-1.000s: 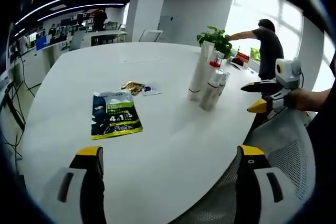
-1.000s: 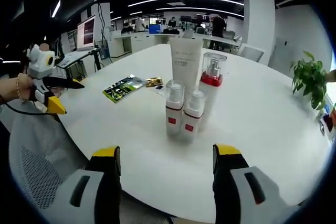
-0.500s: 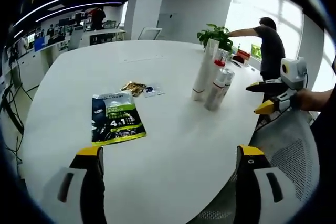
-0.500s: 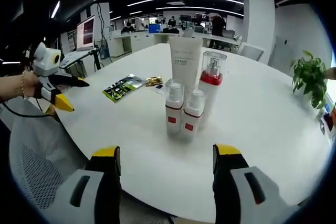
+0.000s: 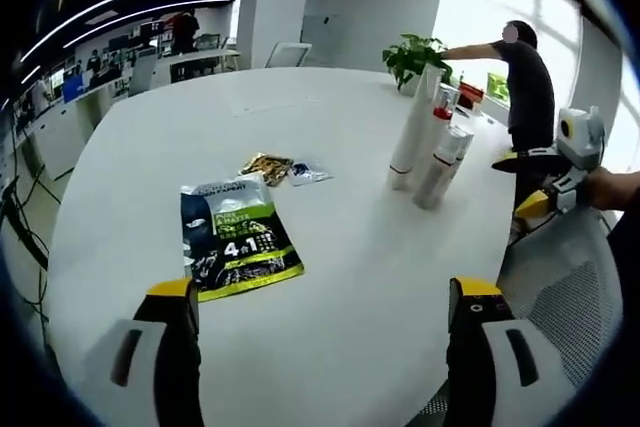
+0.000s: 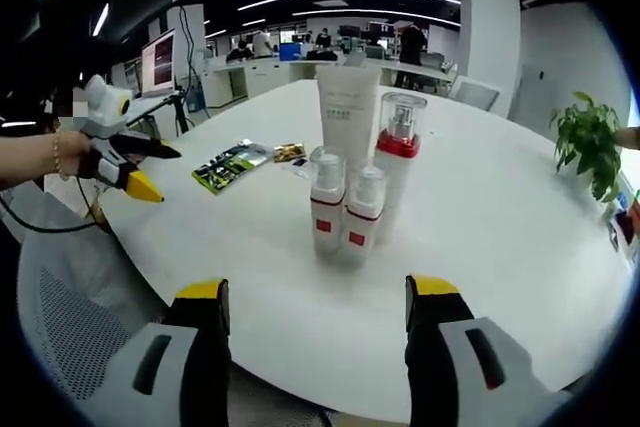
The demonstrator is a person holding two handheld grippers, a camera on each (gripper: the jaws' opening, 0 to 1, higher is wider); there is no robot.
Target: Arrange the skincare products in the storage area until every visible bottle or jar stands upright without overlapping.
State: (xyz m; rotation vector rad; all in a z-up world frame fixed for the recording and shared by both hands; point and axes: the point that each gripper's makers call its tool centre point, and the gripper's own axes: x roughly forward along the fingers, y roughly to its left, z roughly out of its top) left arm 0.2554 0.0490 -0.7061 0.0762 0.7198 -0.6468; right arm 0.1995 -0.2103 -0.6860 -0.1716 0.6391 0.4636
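Skincare products, namely a tall white tube, a clear-capped pump bottle with a red collar and two small white red-labelled spray bottles, are seen upright, closely grouped mid-tabletop; contact between them cannot be confirmed. Both hand-held grippers, right and left, are held apart and empty. Any separating nudge is best applied low and slowly. A dark sachet lies well apart.
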